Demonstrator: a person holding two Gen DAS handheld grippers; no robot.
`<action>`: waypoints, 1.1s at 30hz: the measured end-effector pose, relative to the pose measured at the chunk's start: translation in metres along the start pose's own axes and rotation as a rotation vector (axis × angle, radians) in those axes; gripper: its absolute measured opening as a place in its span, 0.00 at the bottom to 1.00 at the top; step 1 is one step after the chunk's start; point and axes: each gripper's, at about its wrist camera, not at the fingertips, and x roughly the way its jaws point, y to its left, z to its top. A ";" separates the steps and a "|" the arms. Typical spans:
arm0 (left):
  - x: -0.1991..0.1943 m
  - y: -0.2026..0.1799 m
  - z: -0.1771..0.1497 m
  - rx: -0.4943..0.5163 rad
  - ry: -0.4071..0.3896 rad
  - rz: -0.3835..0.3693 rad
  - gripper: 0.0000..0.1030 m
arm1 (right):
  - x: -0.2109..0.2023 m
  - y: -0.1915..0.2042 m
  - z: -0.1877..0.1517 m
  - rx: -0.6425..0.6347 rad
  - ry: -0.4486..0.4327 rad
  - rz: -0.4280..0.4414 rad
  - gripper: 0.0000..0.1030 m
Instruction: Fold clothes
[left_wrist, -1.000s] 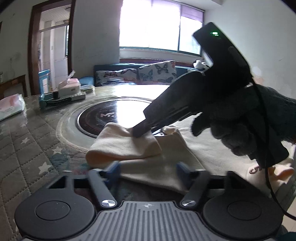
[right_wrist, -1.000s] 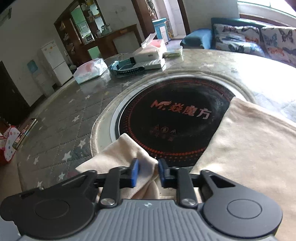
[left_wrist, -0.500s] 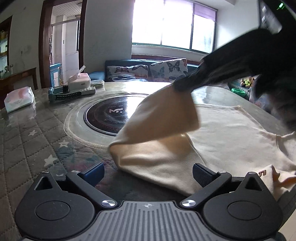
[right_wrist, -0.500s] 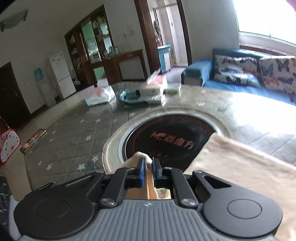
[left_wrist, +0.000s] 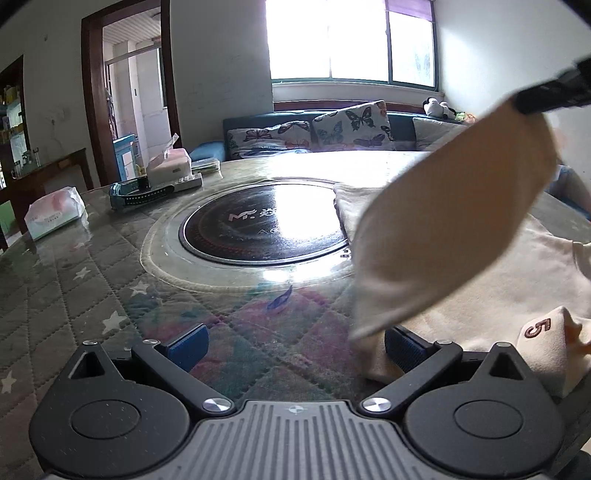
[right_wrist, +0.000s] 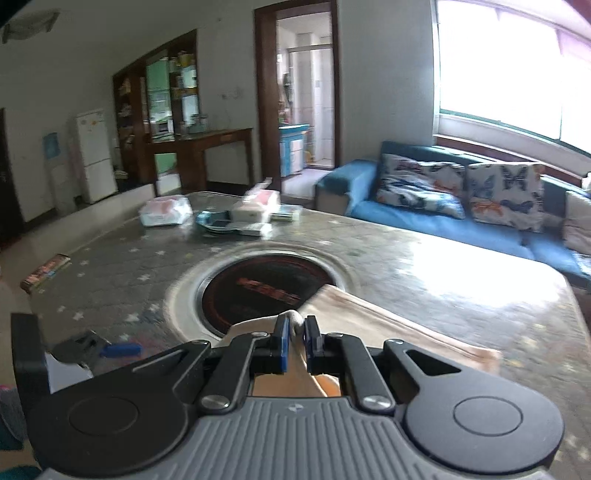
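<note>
A cream garment (left_wrist: 524, 280) lies spread on the right of the round table, with a brown "5" on a folded corner. My right gripper (right_wrist: 295, 345) is shut on its sleeve (right_wrist: 293, 319) and holds it up; in the left wrist view the sleeve (left_wrist: 450, 225) hangs stretched from the right gripper's dark tip (left_wrist: 554, 92) at the upper right. My left gripper (left_wrist: 295, 343) is open and empty, low over the tablecloth beside the garment's near edge. It also shows at the lower left of the right wrist view (right_wrist: 107, 349).
A black induction hob (left_wrist: 266, 225) sits in the table's centre. Tissue packs (left_wrist: 51, 216), a tissue box (left_wrist: 170, 166) and a teal item (left_wrist: 140, 192) stand at the far left. A blue sofa (right_wrist: 461, 218) with butterfly cushions stands behind the table.
My right gripper has lifted the sleeve high and swung it to the right, over the garment body. My left gripper has opened wider and drawn back from the cloth.
</note>
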 end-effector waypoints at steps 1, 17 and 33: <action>0.000 -0.001 0.000 0.003 0.000 0.004 1.00 | -0.005 -0.005 -0.004 0.005 0.005 -0.018 0.07; -0.009 0.000 0.000 0.082 0.021 -0.024 1.00 | -0.009 -0.057 -0.092 0.232 0.166 -0.130 0.07; -0.020 -0.002 0.046 0.107 -0.090 -0.159 0.99 | -0.016 -0.050 -0.105 0.160 0.146 -0.150 0.13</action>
